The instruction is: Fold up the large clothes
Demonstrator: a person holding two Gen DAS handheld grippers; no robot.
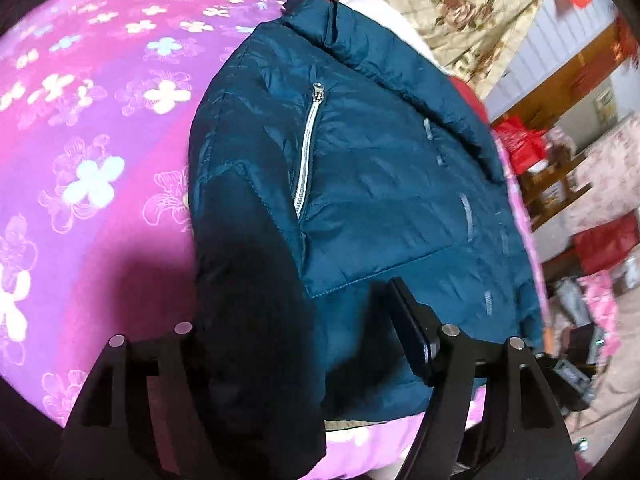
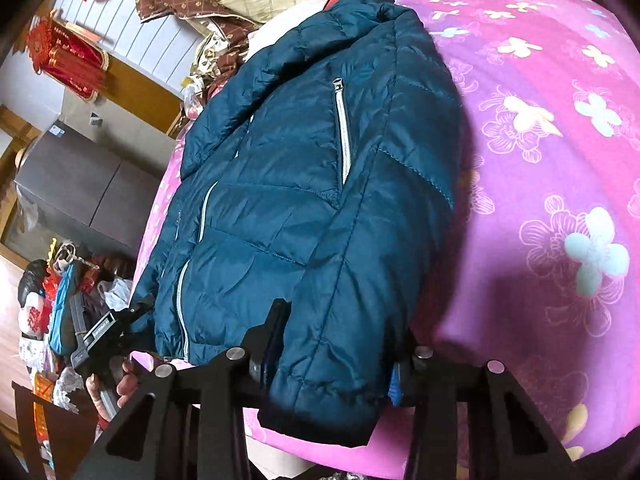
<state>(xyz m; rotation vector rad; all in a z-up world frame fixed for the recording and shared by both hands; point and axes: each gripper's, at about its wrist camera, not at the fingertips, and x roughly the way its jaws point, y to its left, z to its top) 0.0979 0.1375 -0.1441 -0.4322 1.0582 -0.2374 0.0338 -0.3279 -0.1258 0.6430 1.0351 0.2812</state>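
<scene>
Broadly, the purple floral bedspread [image 1: 92, 128] fills the left of the left wrist view, and the teal puffer jacket [image 1: 360, 168] lies front-up across centre frame. Judging by this, a fold is just starting. The left gripper [image 1: 292, 344] stands spread around the dark sleeve; the right gripper [image 2: 340, 344] straddles the hem, whether pinching I cannot tell. Next comes lifting that side across. No containers show clearly.

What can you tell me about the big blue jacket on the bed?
The jacket is a dark teal puffer with shiny, quilted fabric, a collar at the far end and silver-white pocket zippers. It lies front-up on the purple flowered bedspread, sleeves folded along its sides. The left gripper and right gripper each straddle a sleeve near the cuff; whether they pinch it is unclear.
</scene>
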